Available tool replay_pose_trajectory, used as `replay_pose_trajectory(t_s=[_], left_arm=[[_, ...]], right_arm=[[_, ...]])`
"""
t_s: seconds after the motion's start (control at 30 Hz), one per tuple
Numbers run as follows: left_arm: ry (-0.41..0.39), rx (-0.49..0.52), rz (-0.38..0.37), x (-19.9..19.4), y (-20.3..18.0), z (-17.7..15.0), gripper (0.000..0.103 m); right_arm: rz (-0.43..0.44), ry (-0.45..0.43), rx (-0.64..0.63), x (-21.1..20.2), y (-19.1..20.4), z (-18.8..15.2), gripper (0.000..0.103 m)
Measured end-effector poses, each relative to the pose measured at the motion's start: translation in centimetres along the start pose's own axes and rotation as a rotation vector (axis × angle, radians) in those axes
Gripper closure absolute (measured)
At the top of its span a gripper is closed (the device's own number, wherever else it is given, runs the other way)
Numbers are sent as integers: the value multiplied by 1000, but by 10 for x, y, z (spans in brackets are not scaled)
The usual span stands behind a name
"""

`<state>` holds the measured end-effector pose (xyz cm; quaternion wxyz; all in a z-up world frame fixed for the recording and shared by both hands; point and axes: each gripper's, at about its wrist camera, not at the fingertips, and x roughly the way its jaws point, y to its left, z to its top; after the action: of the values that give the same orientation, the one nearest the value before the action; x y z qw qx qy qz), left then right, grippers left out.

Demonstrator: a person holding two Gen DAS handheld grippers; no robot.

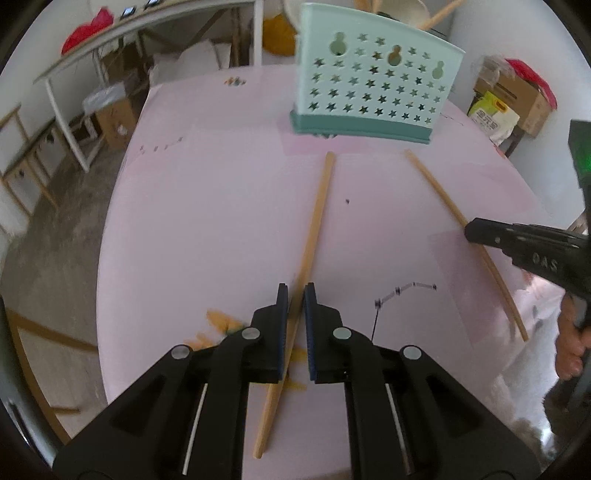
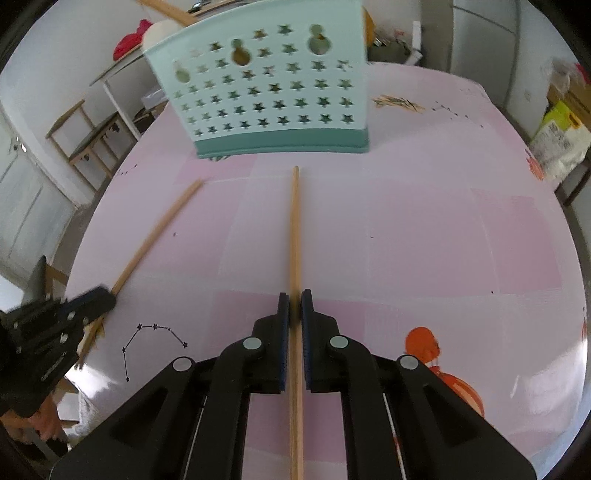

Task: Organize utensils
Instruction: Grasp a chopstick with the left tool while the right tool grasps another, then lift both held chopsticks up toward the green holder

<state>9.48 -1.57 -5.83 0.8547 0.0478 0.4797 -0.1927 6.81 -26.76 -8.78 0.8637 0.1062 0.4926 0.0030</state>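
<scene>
While each tongs, left tongs (image 1: 295,295) and right tongs (image 2: 294,302), pinches its own chopstick (image 1: 317,218) (image 2: 295,229) on the counter (image 1: 207,221), the holder (image 1: 373,88) awaits both.

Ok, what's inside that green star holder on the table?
Wooden handles poke out above the holder. Through the star holes only dark patches show; its wall hides the rest inside.

chopsticks (image 2: 294,236): pale wood — matt;
holder (image 1: 373,85): smooth mint plastic;
table cover (image 2: 424,229): glossy pink;
grippers (image 1: 295,295): matt black plastic
</scene>
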Motion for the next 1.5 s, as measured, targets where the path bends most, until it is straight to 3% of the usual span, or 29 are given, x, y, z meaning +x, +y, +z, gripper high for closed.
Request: replay_pose_trajectory(t_s=[0.13,0.23,0.33,0.63,0.8,0.9,1.07,1.27,1.5], left_arm=[[23,-35,-33,-2,8,2,75],[21,-33,-41,-1,9,11,75],[18,-3,-37,6,3,26,75],[45,149,19,48,-34,72,76],[43,184,65,61,-46,84,76],[48,173,67,63,-48,89,79],[48,135,66,65,-50,91,97],[51,74,29,61,-41,94,98],[-70,77,-7,9,-43,94,98]], right_arm=[[67,18,33,4,-8,5,90],[108,23,51,6,-11,8,80],[103,18,43,8,-8,12,77],[112,-12,29,15,-2,25,76],[100,-26,-6,20,5,31,76],[88,-38,-31,23,6,32,80],[70,-53,-56,26,6,34,93],[151,-58,26,27,-11,34,96],[167,-77,47,26,-16,31,96]])
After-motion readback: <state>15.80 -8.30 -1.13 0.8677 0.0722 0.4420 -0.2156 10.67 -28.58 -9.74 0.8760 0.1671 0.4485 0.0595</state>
